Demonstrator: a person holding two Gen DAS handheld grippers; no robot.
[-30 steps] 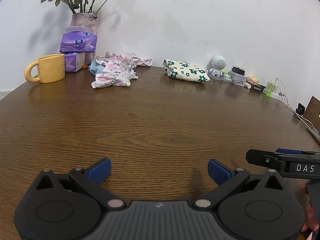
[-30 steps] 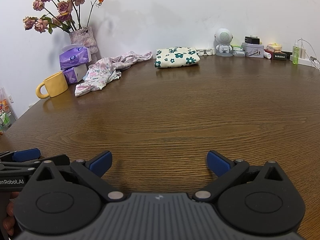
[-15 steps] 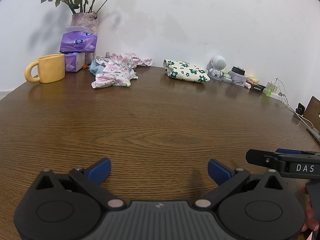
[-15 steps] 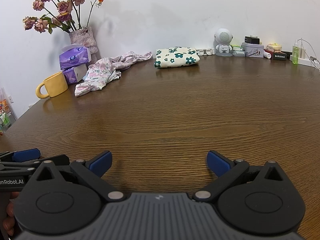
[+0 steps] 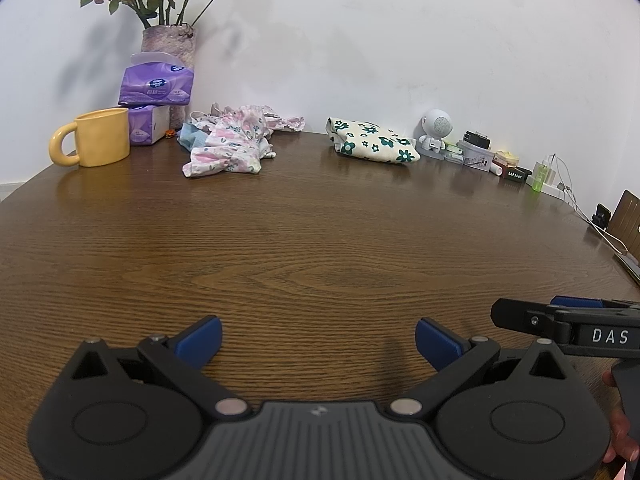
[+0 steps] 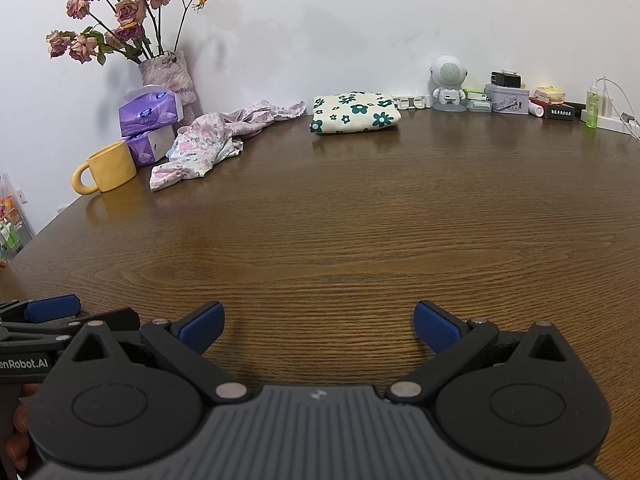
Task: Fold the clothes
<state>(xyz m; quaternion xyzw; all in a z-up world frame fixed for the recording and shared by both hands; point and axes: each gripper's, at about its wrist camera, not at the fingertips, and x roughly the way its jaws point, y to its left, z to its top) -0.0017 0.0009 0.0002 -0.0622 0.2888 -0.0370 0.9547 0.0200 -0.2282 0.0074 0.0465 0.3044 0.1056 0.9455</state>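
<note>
A crumpled pink floral garment (image 5: pixel 232 146) lies at the far left of the brown wooden table (image 5: pixel 320 240); it also shows in the right wrist view (image 6: pixel 208 142). A folded cream cloth with green flowers (image 5: pixel 372 142) lies at the far middle, also in the right wrist view (image 6: pixel 354 112). My left gripper (image 5: pixel 318 338) is open and empty, low over the near table edge. My right gripper (image 6: pixel 318 326) is open and empty beside it. Both are far from the clothes.
A yellow mug (image 5: pixel 98 142), purple tissue packs (image 5: pixel 156 90) and a vase of dried roses (image 5: pixel 168 40) stand at the far left. A small white robot figure (image 5: pixel 436 130), boxes, a green bottle (image 5: pixel 540 174) and cables line the far right by the wall.
</note>
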